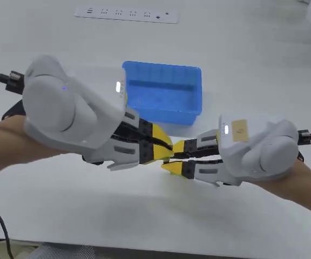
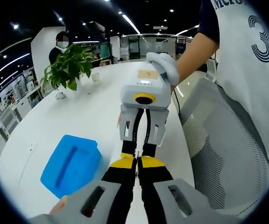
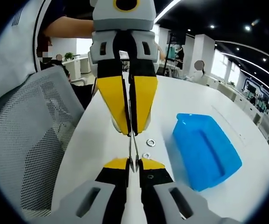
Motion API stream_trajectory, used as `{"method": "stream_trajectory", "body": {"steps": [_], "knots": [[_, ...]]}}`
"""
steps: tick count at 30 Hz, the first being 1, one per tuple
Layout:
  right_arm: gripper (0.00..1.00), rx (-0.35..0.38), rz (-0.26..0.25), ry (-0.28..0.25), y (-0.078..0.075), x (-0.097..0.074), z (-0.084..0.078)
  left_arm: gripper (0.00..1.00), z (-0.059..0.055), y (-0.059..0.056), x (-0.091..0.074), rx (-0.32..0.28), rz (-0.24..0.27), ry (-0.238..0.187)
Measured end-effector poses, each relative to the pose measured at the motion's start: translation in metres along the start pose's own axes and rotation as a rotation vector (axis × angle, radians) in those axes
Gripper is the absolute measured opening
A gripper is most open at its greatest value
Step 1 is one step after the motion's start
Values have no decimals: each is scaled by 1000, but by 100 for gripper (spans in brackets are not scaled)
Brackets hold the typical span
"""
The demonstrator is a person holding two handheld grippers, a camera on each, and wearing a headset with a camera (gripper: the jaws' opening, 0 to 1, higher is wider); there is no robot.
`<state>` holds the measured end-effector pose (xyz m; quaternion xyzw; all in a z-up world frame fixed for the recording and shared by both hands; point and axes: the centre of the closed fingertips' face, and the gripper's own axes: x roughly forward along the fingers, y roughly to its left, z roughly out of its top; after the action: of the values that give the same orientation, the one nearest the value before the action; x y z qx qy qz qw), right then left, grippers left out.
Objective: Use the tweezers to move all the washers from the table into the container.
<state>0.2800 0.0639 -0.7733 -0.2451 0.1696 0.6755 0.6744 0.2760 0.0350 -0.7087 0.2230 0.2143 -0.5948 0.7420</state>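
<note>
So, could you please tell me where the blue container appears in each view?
Head view: blue container, upper centre.
Left gripper view: lower left.
Right gripper view: right of centre.
Shared landmark: the tweezers bridging the yellow tips of the left gripper and right gripper, over the white table.

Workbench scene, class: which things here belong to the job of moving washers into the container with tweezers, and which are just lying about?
For the job:
left gripper
right gripper
tweezers, clamped by both
washers
blue container

Just lying about:
power strip
potted plant
mesh chair
</note>
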Motion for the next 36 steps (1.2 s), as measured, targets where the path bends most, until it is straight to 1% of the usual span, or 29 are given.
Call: {"method": "stream_trajectory", "body": {"steps": [6,10,13,16,18,22,26,31,34,36], "knots": [[10,-62,-19,7,-4,5,8,6,-3,4,-11,-11,32,-9],[10,-80,-27,11,-8,8,11,6,-4,8,-15,-9,46,-9],[10,-86,-31,22,-12,8,10,6,-6,13,-15,-16,55,-15],[10,-78,-37,34,-17,8,6,6,-9,17,-14,-19,60,-9],[10,-71,-42,43,-19,8,4,6,-10,19,-13,-17,60,4],[10,-54,-47,48,-23,11,3,6,-10,23,-9,-24,60,3],[10,-47,-38,46,-23,13,2,6,-12,24,-9,-25,54,9],[10,-39,-30,45,-23,16,0,6,-16,25,-9,-39,61,8],[11,-30,-25,47,-23,17,-2,6,-19,25,-8,-44,60,17],[11,-26,-25,46,-23,18,-2,6,-19,26,-8,-48,61,14]]}}
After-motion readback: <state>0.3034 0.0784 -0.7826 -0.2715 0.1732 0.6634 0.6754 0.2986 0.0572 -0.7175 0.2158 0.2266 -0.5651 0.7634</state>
